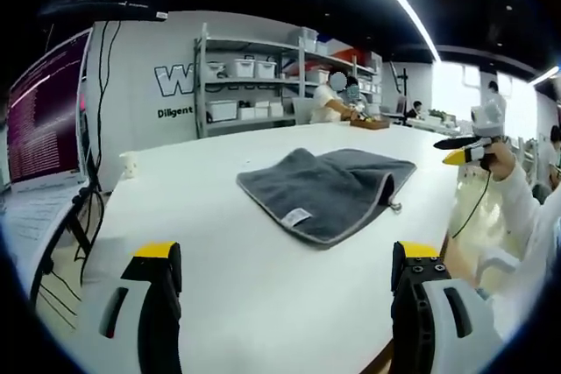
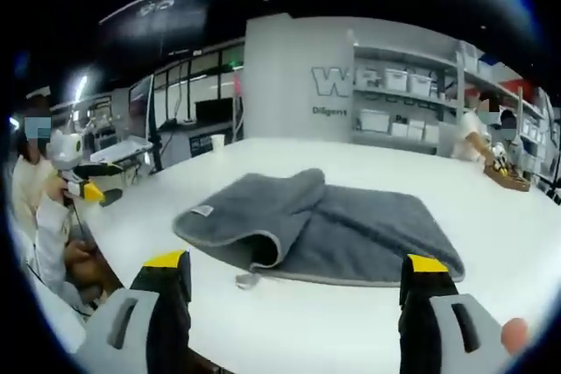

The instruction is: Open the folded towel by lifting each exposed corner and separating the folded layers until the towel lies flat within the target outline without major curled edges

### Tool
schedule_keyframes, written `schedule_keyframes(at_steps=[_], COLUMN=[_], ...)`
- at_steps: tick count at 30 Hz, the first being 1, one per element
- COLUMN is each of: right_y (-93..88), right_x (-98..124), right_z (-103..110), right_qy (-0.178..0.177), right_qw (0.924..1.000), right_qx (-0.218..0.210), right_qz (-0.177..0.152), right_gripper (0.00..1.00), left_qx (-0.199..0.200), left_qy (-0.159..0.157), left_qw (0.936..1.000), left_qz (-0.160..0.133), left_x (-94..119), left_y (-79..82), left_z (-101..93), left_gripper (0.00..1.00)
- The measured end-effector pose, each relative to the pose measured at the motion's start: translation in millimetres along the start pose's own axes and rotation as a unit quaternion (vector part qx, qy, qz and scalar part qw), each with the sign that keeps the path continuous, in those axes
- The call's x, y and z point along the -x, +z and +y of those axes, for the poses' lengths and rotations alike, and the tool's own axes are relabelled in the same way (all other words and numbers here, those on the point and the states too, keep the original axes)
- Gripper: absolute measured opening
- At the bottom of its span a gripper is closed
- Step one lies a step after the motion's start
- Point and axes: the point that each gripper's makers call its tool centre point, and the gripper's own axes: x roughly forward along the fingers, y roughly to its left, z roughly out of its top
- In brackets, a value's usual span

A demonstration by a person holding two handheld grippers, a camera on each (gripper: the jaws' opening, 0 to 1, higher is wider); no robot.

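A grey towel [image 1: 326, 188] lies on the white table [image 1: 219, 243], with part of it folded over itself. A white label [image 1: 298, 216] sits near its close edge and a small loop [image 1: 394, 206] hangs off one corner. My left gripper [image 1: 287, 260] hovers open short of the towel with nothing between its jaws. The right gripper [image 1: 469, 151] is held in a white-sleeved hand off the table's right side. In the right gripper view, the towel [image 2: 351, 229] has a fold [image 2: 263, 212] rolled over its left part. My right gripper [image 2: 296, 267] stands open just before it, touching nothing. The left gripper [image 2: 85, 188] shows at far left.
A monitor [image 1: 48, 111] stands at the table's left end. A small white cup [image 1: 130, 164] sits near the far edge. Shelves with white bins [image 1: 250, 85] line the back wall, and a person [image 1: 329, 102] sits at a farther table. A wooden tray [image 2: 508, 177] rests at right.
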Motion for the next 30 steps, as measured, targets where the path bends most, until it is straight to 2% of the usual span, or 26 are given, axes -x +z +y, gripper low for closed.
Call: schedule_keyframes(at_steps=[5,10,13,18,23,30], right_y=[-0.1,-3.0,-6.2,-7.4,-6.0,-3.0], right_x=[6,4,2,3,8,7], right_z=[-14,-24,-33,-47,-54,-44], right_qy=[-0.021,-0.017,-0.016,-0.025,-0.031,-0.017], right_qw=[0.9996,0.9993,0.9991,0.9982,0.9982,0.9982], right_qx=[-0.010,-0.030,-0.038,-0.051,-0.047,-0.050], right_qz=[-0.017,-0.016,-0.010,-0.018,-0.022,-0.028], right_gripper=[0.99,0.99,0.99,0.99,0.99,0.99], left_qx=[-0.002,-0.003,0.007,0.037,0.040,0.050], left_qy=[-0.014,-0.025,-0.034,-0.025,-0.034,-0.055], left_qw=[0.9998,0.9995,0.9993,0.9989,0.9985,0.9971], left_qz=[0.014,0.018,0.010,0.014,0.013,0.015], left_x=[-17,-30,-39,-61,-77,-107], left_y=[-9.4,-13.0,-12.2,-19.9,-12.4,6.6], left_z=[-6.4,-14.3,-16.0,-9.2,-13.3,-20.0], left_gripper=[0.99,0.99,0.99,0.99,0.99,0.97])
